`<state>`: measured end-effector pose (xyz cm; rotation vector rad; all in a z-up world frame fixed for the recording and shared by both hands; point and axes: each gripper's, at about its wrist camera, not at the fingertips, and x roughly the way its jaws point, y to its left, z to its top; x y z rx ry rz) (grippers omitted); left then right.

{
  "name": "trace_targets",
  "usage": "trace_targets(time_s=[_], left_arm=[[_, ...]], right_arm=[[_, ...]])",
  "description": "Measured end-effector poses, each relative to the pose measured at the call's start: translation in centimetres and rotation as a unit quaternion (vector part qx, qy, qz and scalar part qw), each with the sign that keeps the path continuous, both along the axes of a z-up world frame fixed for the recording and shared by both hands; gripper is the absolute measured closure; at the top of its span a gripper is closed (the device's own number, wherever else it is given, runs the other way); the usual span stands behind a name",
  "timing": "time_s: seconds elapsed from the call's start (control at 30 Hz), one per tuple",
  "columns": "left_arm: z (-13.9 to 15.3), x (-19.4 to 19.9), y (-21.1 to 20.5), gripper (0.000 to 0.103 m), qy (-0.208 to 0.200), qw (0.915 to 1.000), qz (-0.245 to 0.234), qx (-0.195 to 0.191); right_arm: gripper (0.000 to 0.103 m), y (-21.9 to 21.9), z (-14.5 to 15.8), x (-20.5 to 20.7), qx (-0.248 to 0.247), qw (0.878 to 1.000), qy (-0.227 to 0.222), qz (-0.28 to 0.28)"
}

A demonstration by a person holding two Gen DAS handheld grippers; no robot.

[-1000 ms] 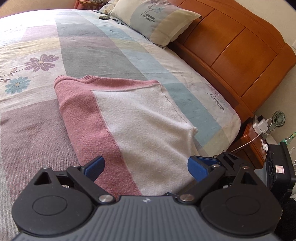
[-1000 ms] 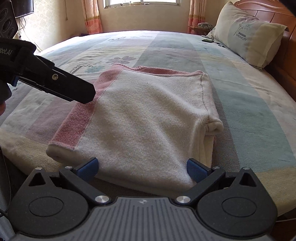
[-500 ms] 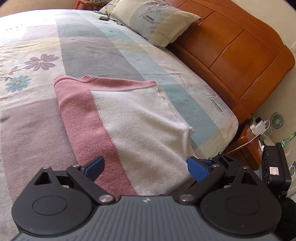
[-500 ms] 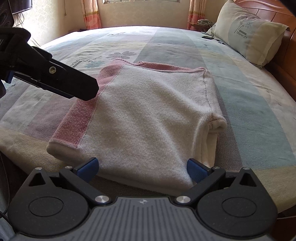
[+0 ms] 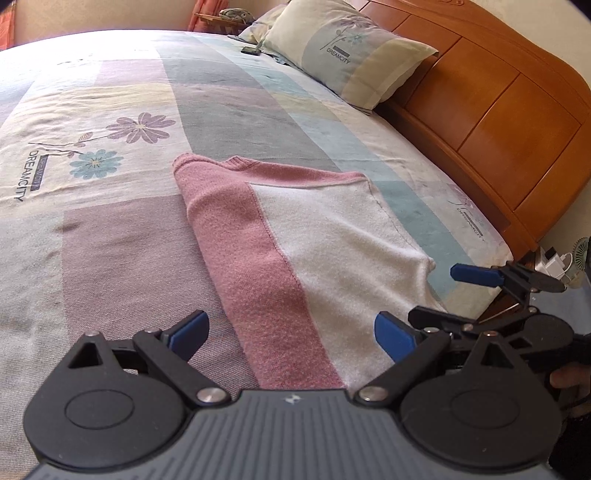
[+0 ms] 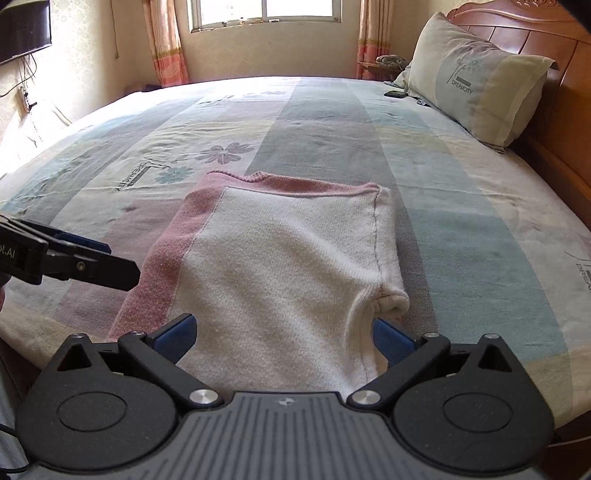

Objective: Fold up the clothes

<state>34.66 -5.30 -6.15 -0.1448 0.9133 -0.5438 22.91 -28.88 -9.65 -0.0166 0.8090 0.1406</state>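
A folded pink and white knit sweater (image 5: 314, 251) (image 6: 273, 266) lies flat on the bed near its front edge. My left gripper (image 5: 291, 334) is open, its blue pads either side of the sweater's near edge, holding nothing. My right gripper (image 6: 282, 334) is also open over the sweater's near white edge, nothing between its fingers. The right gripper's blue fingers (image 5: 476, 275) show at the right of the left wrist view. At the left of the right wrist view, the left gripper's black finger (image 6: 92, 269) pokes in beside the pink band.
The bed (image 6: 461, 221) carries a striped floral sheet. A pillow (image 6: 476, 77) leans on the wooden headboard (image 5: 498, 110). A small dark object (image 6: 394, 94) lies by the pillow. White chargers (image 5: 552, 258) sit off the bed's corner. A window (image 6: 266, 14) and curtains stand at the far wall.
Both grippers have pulled back and risen from the sweater, so more bed is in view. The right gripper's fingers now appear in the left wrist view. The sweater has not moved.
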Motion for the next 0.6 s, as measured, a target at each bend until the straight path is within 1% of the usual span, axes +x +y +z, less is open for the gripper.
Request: trace_targets(time_s=[0.1, 0.27, 0.37, 0.4, 0.47, 0.5, 0.57, 0.6], left_arm=[[-0.4, -0.2, 0.6, 0.007, 0.0, 0.9999, 0.013, 0.001], [-1.4, -0.3, 1.2, 0.007, 0.013, 0.9996, 0.024, 0.003], [-1.9, -0.3, 1.4, 0.007, 0.022, 0.9993, 0.028, 0.009], [-1.9, -0.2, 1.6, 0.007, 0.023, 0.9992, 0.031, 0.011], [-2.0, -0.2, 1.9, 0.007, 0.024, 0.9989, 0.037, 0.013], [-2.0, -0.1, 2.1, 0.007, 0.024, 0.9988, 0.042, 0.013], [-2.0, -0.1, 2.4, 0.007, 0.024, 0.9983, 0.052, 0.013], [-2.0, -0.1, 2.5, 0.007, 0.024, 0.998, 0.056, 0.012]], right_arm=[[0.0, -1.1, 0.4, 2.3, -0.018, 1.0, -0.012, -0.019], [0.0, -2.9, 1.1, 6.1, -0.049, 0.997, -0.032, -0.052], [0.0, -3.4, -2.3, 8.7, -0.098, 0.993, 0.003, -0.072], [0.0, -3.8, -2.9, 9.1, -0.087, 0.994, 0.008, -0.071], [0.0, -5.5, -3.3, 9.2, -0.026, 0.996, 0.015, -0.088], [0.0, -6.1, -3.1, 9.1, -0.009, 0.995, 0.022, -0.098], [0.0, -6.1, -2.3, 8.3, 0.001, 0.993, 0.018, -0.115], [0.0, -5.7, -1.7, 7.7, 0.001, 0.994, 0.011, -0.112]])
